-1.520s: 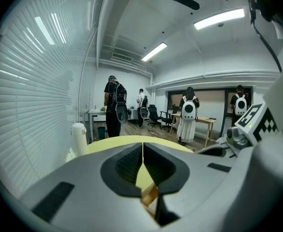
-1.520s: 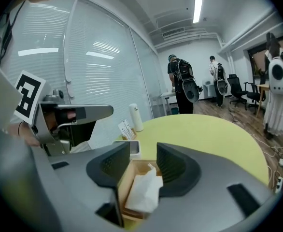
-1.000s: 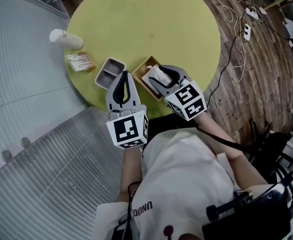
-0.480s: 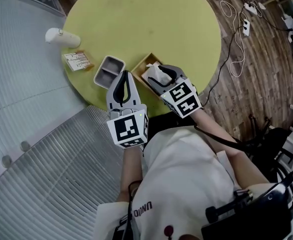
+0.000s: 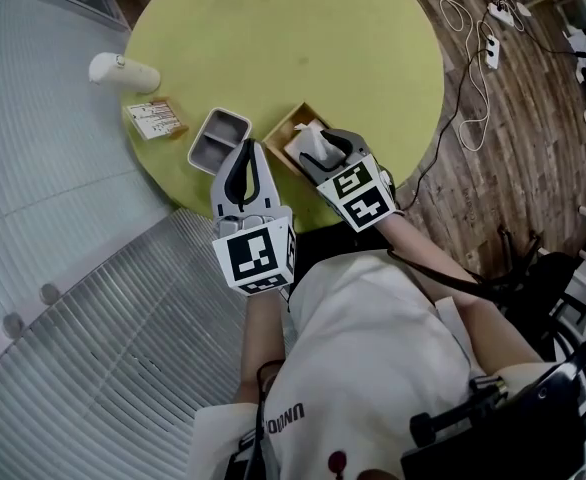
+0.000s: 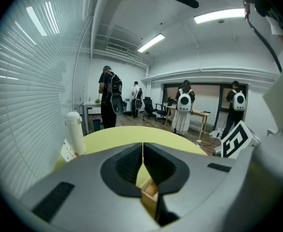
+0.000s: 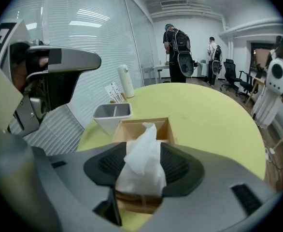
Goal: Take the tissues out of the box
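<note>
**Right tool open around the tissue; left tool closed and idle**

Table: round yellow-green table (image 5: pixel 303 38). Near its edge closest to the person sits an open-topped light wooden tissue box (image 5: pixel 281 128). A white crumpled tissue (image 7: pixel 142 149) stands up out of the box's top.

Right tool (image 5: pixel 328 148): tilted downward over the near end of the box. Its jaws have just been opening and stand wide apart. The tissue rises directly between the two black ribbed pads and fills most of the gap. The right gripper view does not show the pads squeezing it. The tissue's lower end is in the box, and its tip pokes up above the jaw line.

Left tool (image 5: pixel 245 150): jaws closed, tips together, nothing between them. It hangs just left of the box, apart from the tissue, with its tips over the near table edge.

Other items: a grey plastic two-compartment tray (image 5: pixel 218 140) just left of the box. Further left are a small printed card (image 5: pixel 155 120) and an upright white cylindrical bottle (image 5: pixel 121 71).
</note>
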The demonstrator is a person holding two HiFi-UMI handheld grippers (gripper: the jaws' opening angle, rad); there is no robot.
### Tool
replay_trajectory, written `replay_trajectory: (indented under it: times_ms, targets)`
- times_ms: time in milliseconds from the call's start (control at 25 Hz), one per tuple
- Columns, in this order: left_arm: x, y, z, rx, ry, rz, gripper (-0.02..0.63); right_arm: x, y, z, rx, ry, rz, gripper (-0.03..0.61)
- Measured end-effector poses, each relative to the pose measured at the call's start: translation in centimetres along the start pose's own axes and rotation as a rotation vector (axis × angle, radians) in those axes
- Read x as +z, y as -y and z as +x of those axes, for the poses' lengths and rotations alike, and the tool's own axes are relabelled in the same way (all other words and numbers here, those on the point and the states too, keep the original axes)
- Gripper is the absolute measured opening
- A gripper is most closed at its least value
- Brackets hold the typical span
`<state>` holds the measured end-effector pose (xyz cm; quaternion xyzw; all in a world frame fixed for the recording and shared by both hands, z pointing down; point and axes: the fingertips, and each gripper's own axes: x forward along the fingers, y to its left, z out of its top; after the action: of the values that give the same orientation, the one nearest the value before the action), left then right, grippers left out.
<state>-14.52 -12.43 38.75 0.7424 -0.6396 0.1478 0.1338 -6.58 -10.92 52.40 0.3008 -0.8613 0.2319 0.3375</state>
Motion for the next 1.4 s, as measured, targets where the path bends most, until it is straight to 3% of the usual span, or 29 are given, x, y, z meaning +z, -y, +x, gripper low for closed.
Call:
replay_trajectory:
  times_ms: [840, 1400]
  targets:
    - [-0.5, 0.0, 0.1, 0.015, -0.009, -0.027, 0.018, -2.0, 0.6, 1.3, -0.081, -0.188, -0.078, 0.225]
    - [-0.4, -0.7, 0.1, 0.036, -0.001, -0.041, 0.018, -2.5, 0.5, 2.1, -0.081, -0.308, -0.089, 0.216]
